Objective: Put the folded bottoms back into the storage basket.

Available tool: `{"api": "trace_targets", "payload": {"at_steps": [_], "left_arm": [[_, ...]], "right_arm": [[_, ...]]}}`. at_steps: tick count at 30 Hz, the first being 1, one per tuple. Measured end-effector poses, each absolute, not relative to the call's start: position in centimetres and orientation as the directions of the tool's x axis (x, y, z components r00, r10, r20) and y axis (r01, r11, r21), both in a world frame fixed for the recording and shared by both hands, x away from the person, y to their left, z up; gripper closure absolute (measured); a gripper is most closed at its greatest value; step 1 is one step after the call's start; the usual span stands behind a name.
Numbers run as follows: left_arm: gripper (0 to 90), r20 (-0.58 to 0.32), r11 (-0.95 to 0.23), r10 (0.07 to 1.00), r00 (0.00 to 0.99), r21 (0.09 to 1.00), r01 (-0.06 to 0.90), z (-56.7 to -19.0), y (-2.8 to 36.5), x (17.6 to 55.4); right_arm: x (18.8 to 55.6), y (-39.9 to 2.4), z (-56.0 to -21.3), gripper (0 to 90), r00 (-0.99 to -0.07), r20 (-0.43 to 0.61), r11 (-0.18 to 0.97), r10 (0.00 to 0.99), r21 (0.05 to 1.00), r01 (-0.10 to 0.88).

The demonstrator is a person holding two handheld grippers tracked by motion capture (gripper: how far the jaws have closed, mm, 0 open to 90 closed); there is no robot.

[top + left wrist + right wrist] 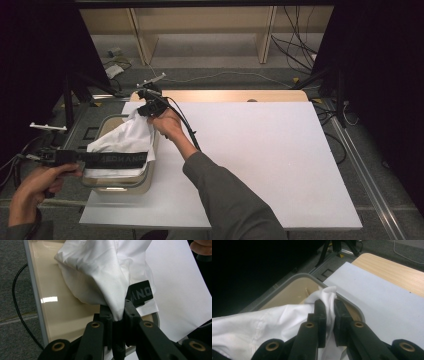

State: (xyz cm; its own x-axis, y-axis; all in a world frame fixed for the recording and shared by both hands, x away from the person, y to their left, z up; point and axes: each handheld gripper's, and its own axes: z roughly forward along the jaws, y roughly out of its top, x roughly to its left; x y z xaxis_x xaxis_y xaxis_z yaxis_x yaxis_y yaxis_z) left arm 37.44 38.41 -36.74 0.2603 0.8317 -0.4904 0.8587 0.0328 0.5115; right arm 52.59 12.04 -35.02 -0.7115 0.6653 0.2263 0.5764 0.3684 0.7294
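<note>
A white garment (125, 142) with a black lettered band (117, 159) hangs stretched over a beige bin (120, 184) at the table's left edge. My left gripper (82, 159) is shut on the garment's near end; in the left gripper view its jaws pinch a fold of white cloth (100, 277) beside the black band (141, 293). My right gripper (145, 111) is shut on the far end of the garment, above the bin's far rim. In the right gripper view its jaws clamp a tuft of the cloth (328, 297) over the bin's grey rim (352, 306).
A white board (260, 150) covers most of the wooden table (235, 95), to the right of the bin. Cables and a grey floor (215, 72) lie beyond the table. Dark curtains flank both sides.
</note>
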Motion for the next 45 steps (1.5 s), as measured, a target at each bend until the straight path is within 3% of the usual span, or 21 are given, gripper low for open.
{"api": "trace_targets", "payload": {"at_steps": [35,38,39,40,41,42,45], "left_arm": [[79.4,-0.466,0.021,0.854,0.233,0.476,0.879,-37.8,38.0,37.8],[78.4,-0.459,0.02,0.858,0.229,0.475,0.88,-38.0,37.9,37.8],[53.8,-0.432,0.011,0.876,0.212,0.458,0.889,-38.0,37.7,38.0],[38.7,-0.432,0.011,0.876,0.212,0.458,0.889,-38.0,37.7,38.0],[38.7,-0.411,-0.005,0.887,0.209,0.445,0.895,-38.0,37.4,38.1],[30.7,-0.385,-0.015,0.9,0.206,0.445,0.896,-37.9,37.3,38.1],[21.9,-0.347,0.01,0.921,0.177,0.475,0.88,-37.4,37.3,38.3]], "right_arm": [[52.4,12.3,-36.4,82.6,-0.701,0.237,0.354,0.673,0.728,0.587],[52.5,12.4,-36.5,76.1,-0.7,0.24,0.354,0.673,0.726,0.59],[52.7,12.2,-36.6,51.3,-0.694,0.264,0.337,0.669,0.725,0.601],[52.7,12.2,-36.6,51.3,-0.694,0.264,0.337,0.669,0.725,0.601],[52.8,12.1,-36.5,44.3,-0.688,0.29,0.326,0.666,0.716,0.617],[52.9,11.9,-36.5,40.1,-0.684,0.296,0.318,0.667,0.716,0.621],[52.9,11.0,-35.9,34.4,-0.687,0.302,0.296,0.66,0.737,0.608]]}}
